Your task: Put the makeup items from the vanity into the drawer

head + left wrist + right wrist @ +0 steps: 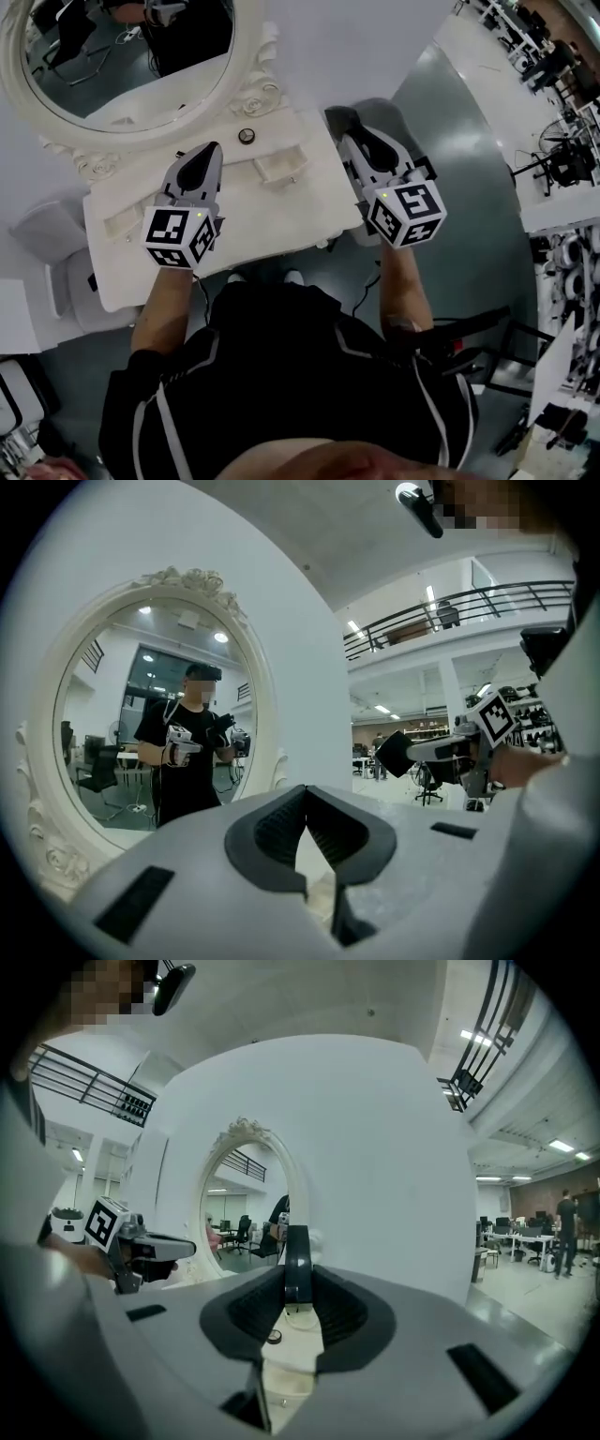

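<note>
A white vanity with an oval mirror stands below me. A small round black item lies on its top near the mirror's foot, and shows past the jaws in the right gripper view. My left gripper hovers over the vanity top, its jaws meeting at the tips with nothing between them. My right gripper is at the vanity's right end. It is shut on a thin dark item, seen edge-on and upright between the pads.
A small white open-topped box sits on the vanity top right of centre, and a similar one sits at the left. A white stool stands left of the vanity. Grey floor and office furniture lie to the right.
</note>
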The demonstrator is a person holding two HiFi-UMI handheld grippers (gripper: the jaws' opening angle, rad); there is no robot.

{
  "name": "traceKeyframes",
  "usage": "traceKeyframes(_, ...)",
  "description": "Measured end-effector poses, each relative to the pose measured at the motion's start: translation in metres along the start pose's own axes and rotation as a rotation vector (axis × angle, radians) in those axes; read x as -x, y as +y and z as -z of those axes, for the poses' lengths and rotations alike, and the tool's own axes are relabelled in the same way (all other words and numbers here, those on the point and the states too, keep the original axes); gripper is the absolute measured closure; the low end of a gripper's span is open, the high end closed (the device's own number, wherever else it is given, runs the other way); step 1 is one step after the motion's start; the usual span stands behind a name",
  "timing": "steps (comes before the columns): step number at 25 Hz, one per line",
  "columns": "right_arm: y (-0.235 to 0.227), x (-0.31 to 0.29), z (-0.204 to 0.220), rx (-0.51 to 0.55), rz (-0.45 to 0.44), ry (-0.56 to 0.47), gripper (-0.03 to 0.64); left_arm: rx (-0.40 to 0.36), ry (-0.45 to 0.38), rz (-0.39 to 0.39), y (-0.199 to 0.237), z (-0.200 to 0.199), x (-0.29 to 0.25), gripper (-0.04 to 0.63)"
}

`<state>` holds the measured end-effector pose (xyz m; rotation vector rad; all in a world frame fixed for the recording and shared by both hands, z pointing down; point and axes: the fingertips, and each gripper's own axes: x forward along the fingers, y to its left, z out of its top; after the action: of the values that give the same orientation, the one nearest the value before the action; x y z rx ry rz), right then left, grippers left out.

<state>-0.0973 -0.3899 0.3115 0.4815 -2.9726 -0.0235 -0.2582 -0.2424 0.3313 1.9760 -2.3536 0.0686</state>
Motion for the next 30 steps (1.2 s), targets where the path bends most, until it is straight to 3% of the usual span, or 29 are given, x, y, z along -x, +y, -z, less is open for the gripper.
traceKeyframes(13,0.022,-0.076,0.069,0.008,-0.004,0.177,0.522,0.067,0.131,0.090,0.053,0.069,-0.004,0.591)
traceKeyframes(24,0.002,-0.123,0.176,0.061,-0.196,0.386,0.522,0.113,0.219,-0.037,0.051,0.121,-0.010,0.591)
traceKeyframes(30,-0.004,-0.143,0.225,0.235,-0.369,0.473,0.522,0.152,0.272,-0.104,0.036,0.144,-0.018,0.591)
